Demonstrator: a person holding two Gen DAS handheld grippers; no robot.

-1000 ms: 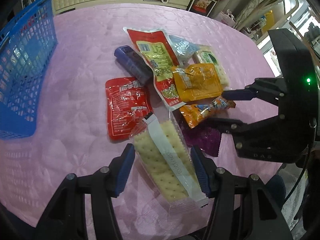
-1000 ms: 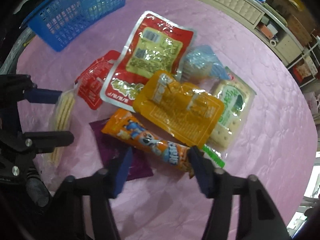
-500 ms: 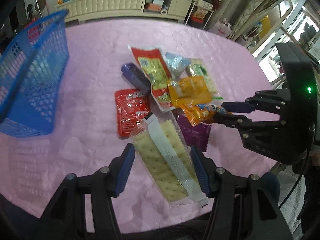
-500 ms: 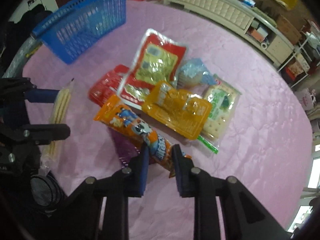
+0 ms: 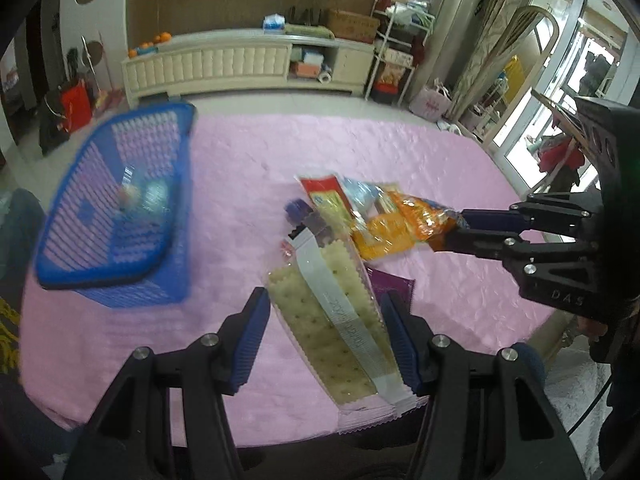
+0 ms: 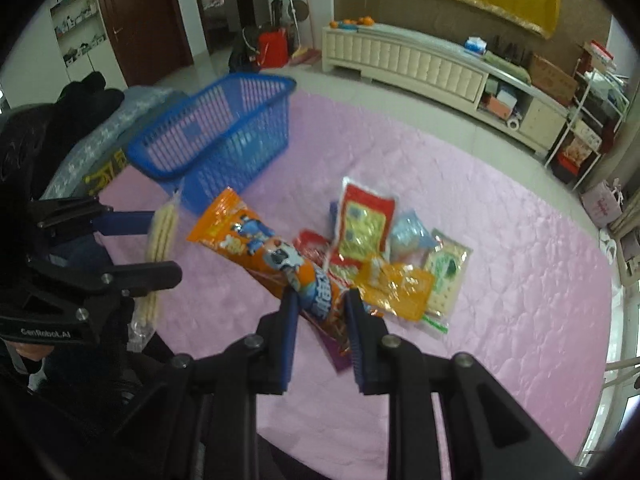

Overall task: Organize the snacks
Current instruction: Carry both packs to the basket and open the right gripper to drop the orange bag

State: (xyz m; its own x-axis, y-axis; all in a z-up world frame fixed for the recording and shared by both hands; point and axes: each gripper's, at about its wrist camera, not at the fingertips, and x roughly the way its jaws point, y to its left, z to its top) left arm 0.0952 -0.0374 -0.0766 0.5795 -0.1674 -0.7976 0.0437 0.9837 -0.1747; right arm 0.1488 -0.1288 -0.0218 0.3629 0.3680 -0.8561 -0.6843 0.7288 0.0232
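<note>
Two snack packs gripped and lifted clear of the worktop; none of this pile binned yet.

The left tool [image 5: 324, 332] is seen clamped on the cracker pack [image 5: 340, 332]; the right tool [image 6: 320, 320], its jaws just closed, is clamped on the orange snack tube [image 6: 272, 256]. Both packs are held above the pink worktop [image 5: 248, 168]. Beyond them, the remaining snack pile [image 6: 380, 256] is left lying mid-worktop. Farther left, the blue basket [image 6: 224, 136] is noted; its contents cannot be made out through blur. Most sorting is judged outstanding.
</note>
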